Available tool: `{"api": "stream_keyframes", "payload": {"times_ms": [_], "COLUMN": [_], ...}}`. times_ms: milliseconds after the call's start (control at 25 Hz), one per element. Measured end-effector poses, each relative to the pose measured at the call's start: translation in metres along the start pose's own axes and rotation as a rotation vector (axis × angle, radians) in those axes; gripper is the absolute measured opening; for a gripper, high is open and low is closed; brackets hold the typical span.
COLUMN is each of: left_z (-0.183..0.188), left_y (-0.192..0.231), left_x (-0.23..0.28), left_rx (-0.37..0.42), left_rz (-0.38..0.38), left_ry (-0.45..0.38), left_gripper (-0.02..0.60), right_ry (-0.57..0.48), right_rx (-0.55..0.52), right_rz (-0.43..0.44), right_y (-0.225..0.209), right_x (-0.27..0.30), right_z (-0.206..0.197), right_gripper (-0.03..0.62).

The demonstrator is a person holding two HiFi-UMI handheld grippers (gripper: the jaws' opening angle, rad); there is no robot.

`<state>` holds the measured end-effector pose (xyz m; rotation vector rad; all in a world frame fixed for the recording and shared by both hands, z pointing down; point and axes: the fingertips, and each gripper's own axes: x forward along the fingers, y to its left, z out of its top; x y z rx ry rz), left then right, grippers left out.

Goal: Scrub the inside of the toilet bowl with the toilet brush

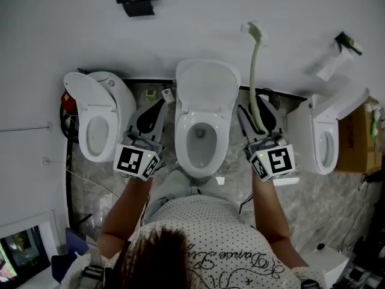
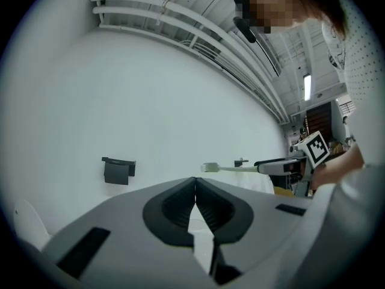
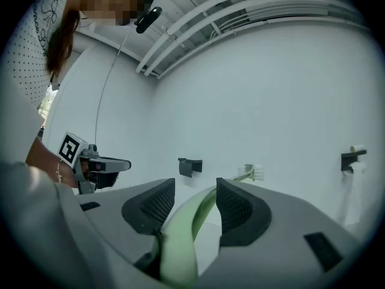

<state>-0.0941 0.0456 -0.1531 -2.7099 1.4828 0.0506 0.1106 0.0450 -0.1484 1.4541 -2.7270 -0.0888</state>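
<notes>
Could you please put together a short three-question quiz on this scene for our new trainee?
1. True or false: the left gripper holds the toilet brush.
2. Multiple choice: where is the brush head?
A. down in a bowl
B. raised in the air, out of any bowl
C. lying on the floor
3. Fill in: the lid of the middle toilet stands ___.

Key:
1. False. The right gripper grips its green handle; the left jaws are shut on nothing.
2. B
3. up
</notes>
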Motion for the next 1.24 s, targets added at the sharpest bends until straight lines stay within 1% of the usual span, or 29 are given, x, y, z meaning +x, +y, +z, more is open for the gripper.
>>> {"api": "stream_keyframes", "payload": {"times_ms": [240, 960, 1240], "left_z": [0.004, 0.008, 0.007], "left_y": [-0.002, 0.004, 0.005], "left_x": [-0.007, -0.016, -0.017], "left_rx": [0.006, 0.014, 0.019], "left_rz": [0.003, 0.013, 0.023], "left_ry": [-0.008, -0.004, -0.006], "left_gripper": [0.005, 0.005, 0.005], "right_ry": [-0.041, -0.038, -0.041], "right_rx": [-0.022, -0.019, -0.020], "right_rz": [-0.041, -0.044, -0.052], "right_y": [0.001, 0.007, 0.002], "right_x": [-0.006, -0.005, -0.008], "right_z": [0.008, 0.010, 0.008], "right_gripper": [0.202, 0.201, 0.201]}}
